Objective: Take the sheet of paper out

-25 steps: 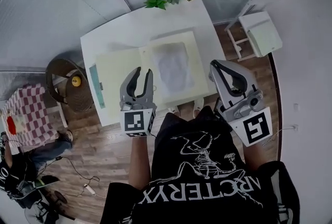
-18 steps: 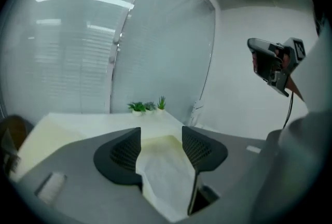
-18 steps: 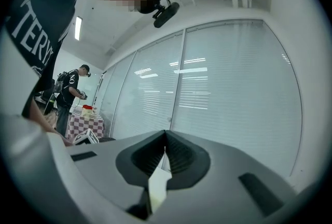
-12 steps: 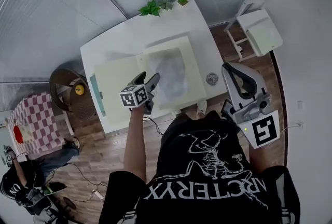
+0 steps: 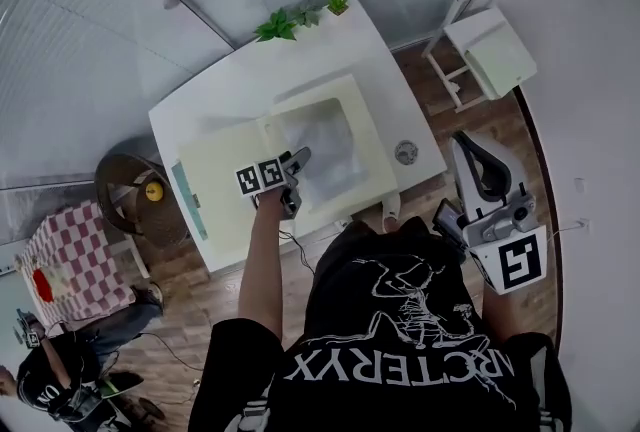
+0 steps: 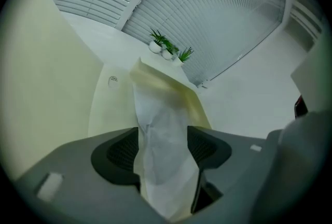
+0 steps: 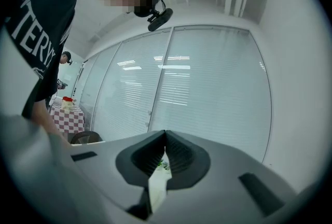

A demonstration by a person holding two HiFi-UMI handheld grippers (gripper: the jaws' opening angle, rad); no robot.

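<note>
A pale yellow folder (image 5: 225, 155) lies open on the white table (image 5: 210, 85). A white sheet of paper (image 5: 325, 140) rests on its right half. My left gripper (image 5: 297, 160) is down at the folder's near edge, pointing along the sheet. In the left gripper view the sheet (image 6: 161, 124) runs up between the dark pads (image 6: 122, 153). The left gripper (image 6: 163, 137) is opening and the pads stand clear of the paper. My right gripper (image 5: 468, 142) hangs off the table's right side over the wooden floor. In its own view the right gripper (image 7: 165, 134) has tips that meet, with nothing held.
Small potted plants (image 5: 278, 23) line the table's far edge. A small round object (image 5: 405, 152) sits near the table's right edge. A white stand (image 5: 495, 50) is at the right, a wicker chair (image 5: 125, 190) and a checkered table (image 5: 60, 250) at the left.
My left gripper dropped from above the table to the folder's near edge, rolled over, and its jaws opened. The right gripper drifted right, away from the table.
</note>
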